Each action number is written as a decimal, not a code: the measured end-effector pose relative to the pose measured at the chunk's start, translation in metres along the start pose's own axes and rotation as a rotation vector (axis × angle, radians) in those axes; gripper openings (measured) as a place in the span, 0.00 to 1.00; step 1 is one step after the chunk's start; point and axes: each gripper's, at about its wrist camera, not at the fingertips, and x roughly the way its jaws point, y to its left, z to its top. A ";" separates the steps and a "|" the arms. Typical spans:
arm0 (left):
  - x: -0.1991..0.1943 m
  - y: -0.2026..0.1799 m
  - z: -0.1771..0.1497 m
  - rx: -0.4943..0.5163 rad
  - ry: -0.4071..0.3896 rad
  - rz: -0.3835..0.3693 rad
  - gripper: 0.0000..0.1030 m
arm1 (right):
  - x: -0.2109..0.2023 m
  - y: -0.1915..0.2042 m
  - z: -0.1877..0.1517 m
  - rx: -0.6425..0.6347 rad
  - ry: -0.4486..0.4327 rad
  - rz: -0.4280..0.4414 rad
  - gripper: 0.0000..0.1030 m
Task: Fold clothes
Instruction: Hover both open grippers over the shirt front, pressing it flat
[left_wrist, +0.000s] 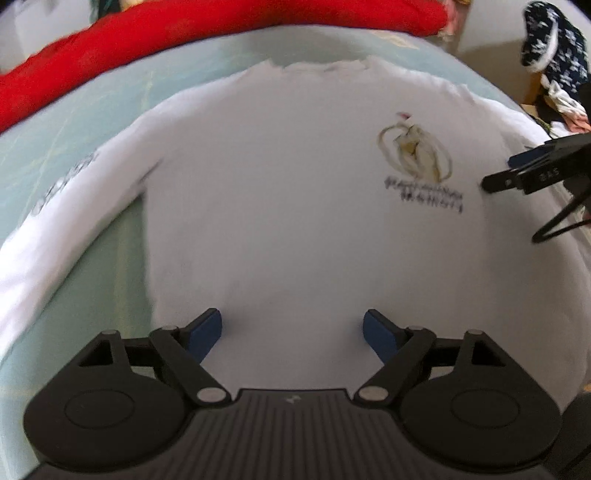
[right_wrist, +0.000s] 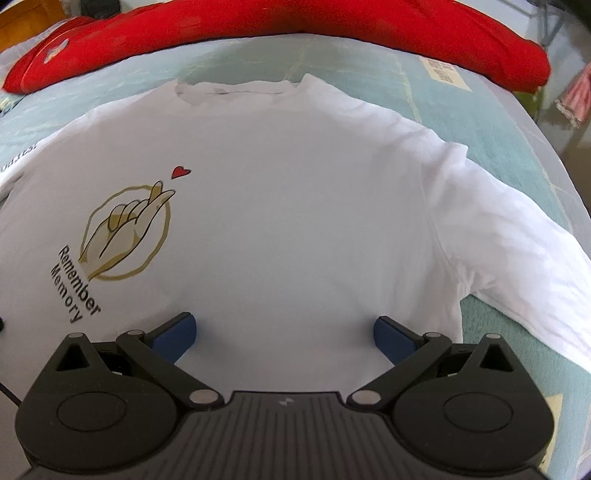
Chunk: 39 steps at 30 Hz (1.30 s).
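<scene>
Mostly blurred: shirt (left_wrist: 277, 206) print (left_wrist: 421, 162), L view.

Pale green bed cover (right_wrist: 369, 66), red bedding (right_wrist: 295, 18) along far edge; daylight.

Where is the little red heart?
The red heart is printed on the white shirt, left of middle in the right wrist view, just above the gold hand logo and the words "Remember Memory".

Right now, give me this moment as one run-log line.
shirt: white, flat, front up, unfolded | left gripper: jaws open, empty, above hem | right gripper: jaws open, empty | red garment: beyond collar
</scene>
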 end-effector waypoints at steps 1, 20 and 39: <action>-0.004 0.003 -0.005 -0.008 0.013 0.000 0.82 | 0.000 -0.001 0.000 -0.014 0.004 0.009 1.00; -0.006 -0.007 -0.017 0.100 0.047 -0.053 0.85 | -0.028 0.061 -0.045 -0.517 0.008 0.250 1.00; -0.022 -0.050 -0.025 0.401 0.064 -0.107 0.88 | -0.082 0.014 -0.115 -0.648 0.179 0.250 1.00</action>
